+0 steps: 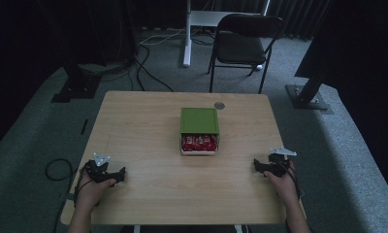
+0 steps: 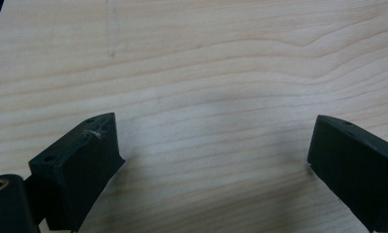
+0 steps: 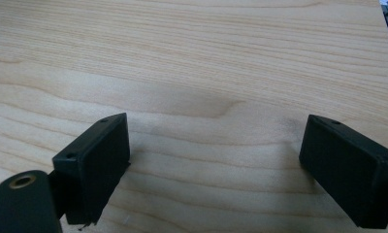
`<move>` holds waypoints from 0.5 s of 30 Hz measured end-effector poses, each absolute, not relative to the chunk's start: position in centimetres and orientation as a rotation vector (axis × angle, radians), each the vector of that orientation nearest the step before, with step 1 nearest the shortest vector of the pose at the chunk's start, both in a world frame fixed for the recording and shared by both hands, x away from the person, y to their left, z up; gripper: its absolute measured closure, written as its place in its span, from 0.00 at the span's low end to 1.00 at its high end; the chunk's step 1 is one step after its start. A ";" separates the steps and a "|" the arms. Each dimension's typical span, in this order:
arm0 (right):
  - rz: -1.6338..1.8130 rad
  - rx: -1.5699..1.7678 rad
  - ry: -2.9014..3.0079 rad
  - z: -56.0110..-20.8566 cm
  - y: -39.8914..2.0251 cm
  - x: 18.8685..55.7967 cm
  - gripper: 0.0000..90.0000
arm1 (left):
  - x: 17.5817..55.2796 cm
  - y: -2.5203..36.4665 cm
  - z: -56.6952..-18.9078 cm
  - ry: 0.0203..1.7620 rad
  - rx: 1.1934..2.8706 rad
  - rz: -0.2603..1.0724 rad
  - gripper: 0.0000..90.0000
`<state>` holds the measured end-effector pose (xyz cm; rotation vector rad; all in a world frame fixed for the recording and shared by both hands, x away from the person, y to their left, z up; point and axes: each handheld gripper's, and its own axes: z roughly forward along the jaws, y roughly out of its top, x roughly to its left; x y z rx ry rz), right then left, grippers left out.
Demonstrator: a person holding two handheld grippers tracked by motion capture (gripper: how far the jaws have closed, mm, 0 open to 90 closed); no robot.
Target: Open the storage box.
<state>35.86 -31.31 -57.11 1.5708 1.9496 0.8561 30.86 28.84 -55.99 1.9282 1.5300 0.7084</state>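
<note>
I am holding the left gripper low over the near left corner of the pale wooden table, and its two black jaws are standing wide apart with nothing but bare wood grain between them in the left gripper view. Moving across, the small green-lidded box is sitting at the middle of the table, well apart from both grippers, its lid slid back so the red wrapped packets inside are showing at the near end. A small grey round disc is lying just beyond the box's far right corner. I am resting the right gripper near the right edge, jaws likewise spread and empty. I am judging the work barely begun: nothing is being gripped, the packets are untouched. Any printing on the wrappers is too small for me to read.
</note>
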 end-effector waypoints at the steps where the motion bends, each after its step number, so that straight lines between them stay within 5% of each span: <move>1: 0.856 1.571 1.950 -57.1 -31.3 35.9 0.12 | 30.9 28.8 -56.0 1.530 1.928 0.708 0.06; 15: 0.856 1.572 1.949 -57.1 -31.3 35.9 0.12 | 31.7 25.5 -54.2 1.373 2.010 0.775 0.06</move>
